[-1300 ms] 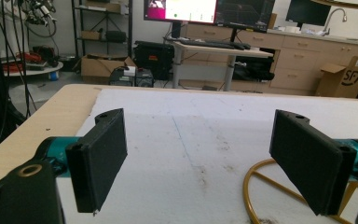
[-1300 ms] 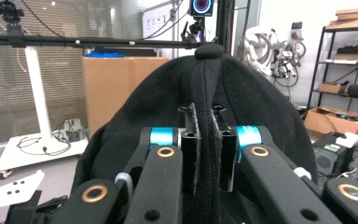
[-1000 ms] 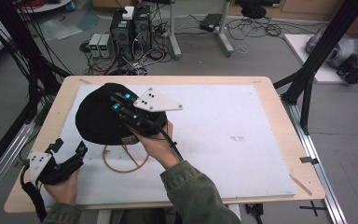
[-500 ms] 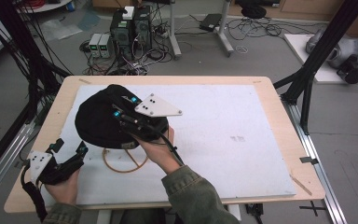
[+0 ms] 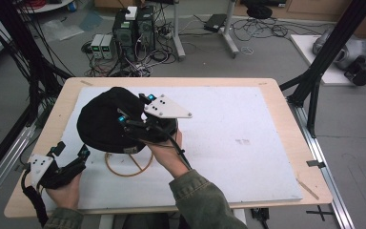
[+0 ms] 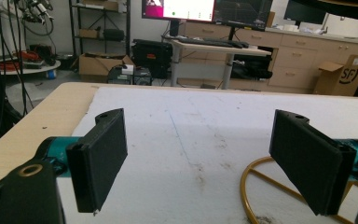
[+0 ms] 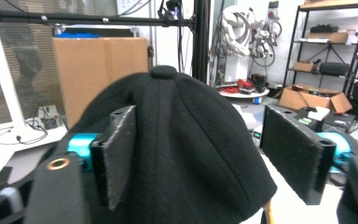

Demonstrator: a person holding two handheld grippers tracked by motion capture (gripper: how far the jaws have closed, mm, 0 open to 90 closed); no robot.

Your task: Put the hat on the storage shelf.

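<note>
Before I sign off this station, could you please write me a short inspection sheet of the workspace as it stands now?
Surface: wooden table under a scuffed white foam sheet.
Job's things: black fabric cap sitting on a gold wire ring stand.
Clutter: nothing seen.
Grippers: right claw at the cap, jaws just opened, pads apart on either side of the crown; left claw open, near the table's front left.
Cables: black cable along the right hand; tangled leads on the floor.
Surroundings: computer towers, black frame posts.
</note>
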